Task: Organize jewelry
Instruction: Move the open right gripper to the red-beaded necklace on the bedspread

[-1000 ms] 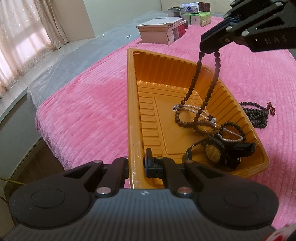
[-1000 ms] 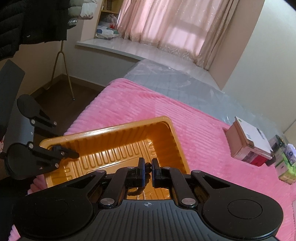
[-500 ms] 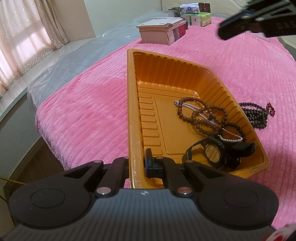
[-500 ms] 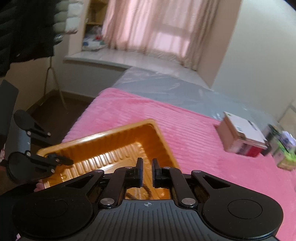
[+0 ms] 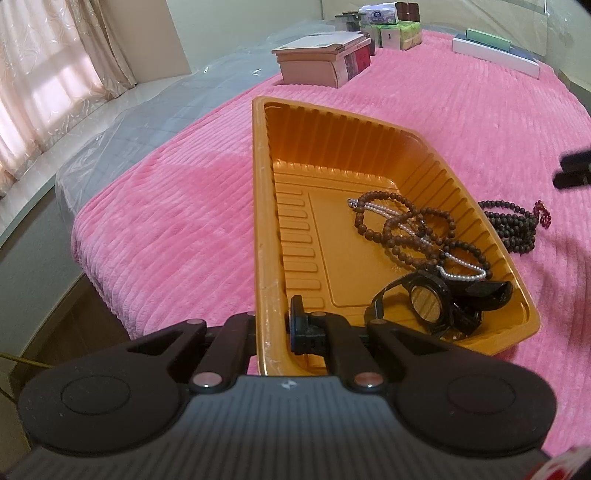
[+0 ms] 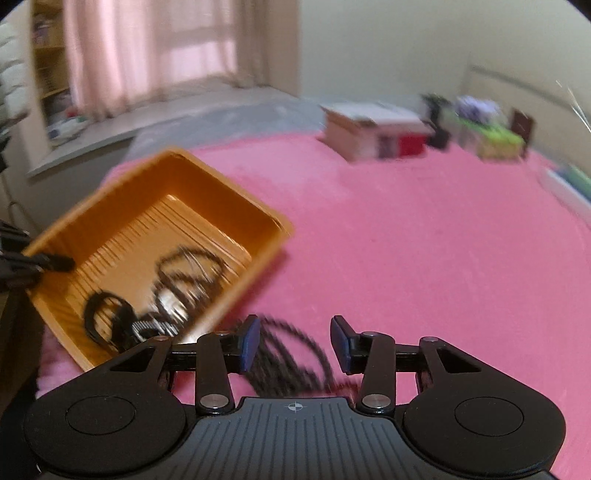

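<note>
An orange plastic tray (image 5: 266,221) lies on the pink blanket. My left gripper (image 5: 273,332) is shut on its near wall, one finger inside and one outside. In the tray are a brown bead necklace (image 5: 402,229), a pearl strand (image 5: 384,212) and a black watch (image 5: 428,302). A dark bead bracelet (image 5: 513,229) with a few red beads (image 5: 543,214) lies on the blanket just right of the tray. My right gripper (image 6: 295,336) hovers over that bracelet (image 6: 291,354). Its jaws are opening and its pads touch nothing. The right wrist view is motion-blurred.
A stack of books (image 5: 325,55), small boxes (image 5: 391,26) and a flat white box (image 5: 495,51) sit at the far end of the bed. The blanket ends at the left over a plastic-covered mattress (image 5: 147,122). Curtains hang at the window beyond.
The right gripper let the brown bead necklace drop into the tray. It then swung right and down to above the dark bracelet, rolled, and its jaws came apart. The left gripper has kept still.
</note>
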